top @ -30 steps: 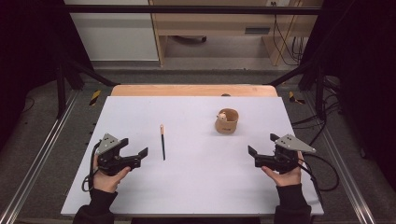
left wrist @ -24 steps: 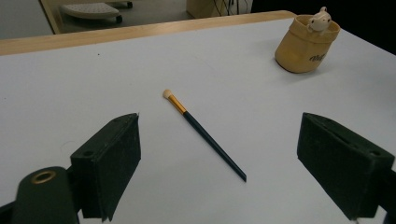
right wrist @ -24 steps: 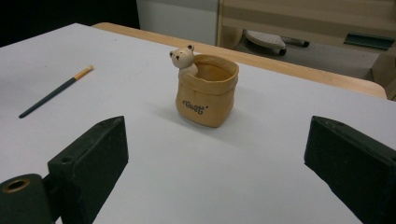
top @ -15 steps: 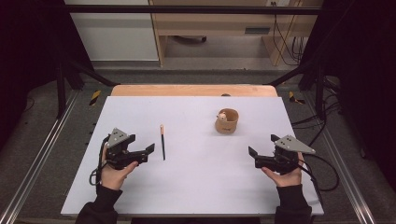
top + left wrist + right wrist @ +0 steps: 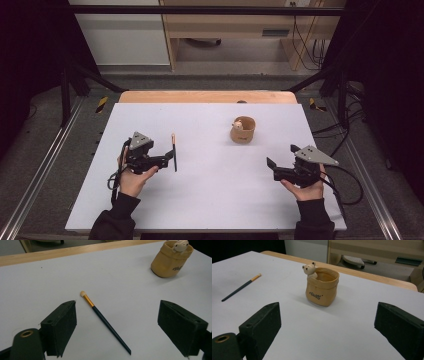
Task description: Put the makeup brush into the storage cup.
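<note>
A thin brush with a dark handle, gold ferrule and pale tip lies flat on the white table, left of centre. My left gripper is open, low over the table, its jaw tips just left of the brush handle. In the left gripper view the brush lies between and ahead of the wide-apart jaws, touching neither. A tan pouch-shaped cup with a small bear on its rim stands upright right of centre. My right gripper is open and holds nothing, with the cup ahead of it.
A wooden strip runs along the table's far edge. Metal frame rails flank the table on both sides. A cable trails from the right gripper near the table's right edge. Shelving and cables stand beyond the table.
My left gripper has moved right and slightly forward, up to the brush. The right gripper, brush and cup have stayed where they were.
</note>
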`<state>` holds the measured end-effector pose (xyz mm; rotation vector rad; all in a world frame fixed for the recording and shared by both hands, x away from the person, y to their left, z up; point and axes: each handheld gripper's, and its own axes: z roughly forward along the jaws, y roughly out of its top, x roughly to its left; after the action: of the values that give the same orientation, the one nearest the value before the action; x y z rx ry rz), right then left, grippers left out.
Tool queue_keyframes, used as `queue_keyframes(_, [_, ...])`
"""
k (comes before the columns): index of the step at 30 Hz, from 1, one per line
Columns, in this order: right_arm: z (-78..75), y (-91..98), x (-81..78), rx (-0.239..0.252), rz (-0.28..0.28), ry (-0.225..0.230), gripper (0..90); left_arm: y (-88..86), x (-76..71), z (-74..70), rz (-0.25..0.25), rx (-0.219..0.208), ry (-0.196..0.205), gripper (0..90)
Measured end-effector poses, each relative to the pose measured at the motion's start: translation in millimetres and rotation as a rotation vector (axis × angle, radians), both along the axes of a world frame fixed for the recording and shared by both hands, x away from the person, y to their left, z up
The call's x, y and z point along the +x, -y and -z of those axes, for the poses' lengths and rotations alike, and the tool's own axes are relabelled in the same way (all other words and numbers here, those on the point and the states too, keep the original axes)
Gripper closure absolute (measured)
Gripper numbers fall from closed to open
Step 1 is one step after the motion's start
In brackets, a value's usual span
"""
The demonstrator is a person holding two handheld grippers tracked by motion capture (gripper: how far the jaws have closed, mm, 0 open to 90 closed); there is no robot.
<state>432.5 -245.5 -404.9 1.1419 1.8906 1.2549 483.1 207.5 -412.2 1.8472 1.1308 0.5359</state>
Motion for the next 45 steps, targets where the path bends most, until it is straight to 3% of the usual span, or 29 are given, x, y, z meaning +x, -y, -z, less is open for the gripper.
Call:
queue_keyframes(5, [0.0, -0.1, -0.1, -0.002, 0.003, 0.000, 7.3, 8.2, 8.1, 4.6, 0.000, 0.006, -0.013, 15.7])
queue_keyframes(13, [0.5, -0.4, -0.4, -0.011, 0.007, -0.001, 7.4, 20.8, 18.4, 13.2, -0.004, 0.049, -0.030, 18.3])
queue_keyframes(22, [1.2, -1.0, -0.3, -0.019, 0.008, -0.006, 7.3, 28.2, 31.8, 25.9, -0.023, 0.083, -0.079, 23.2])
queue_keyframes(35, [3.3, -3.3, 1.2, -0.026, -0.003, -0.026, 7.1, 32.5, 46.3, 46.8, -0.050, 0.173, -0.187, 37.9])
queue_keyframes(45, [3.9, -3.6, 1.6, -0.032, 0.000, -0.029, 6.8, 36.2, 51.2, 56.5, -0.045, 0.181, -0.229, 53.3])
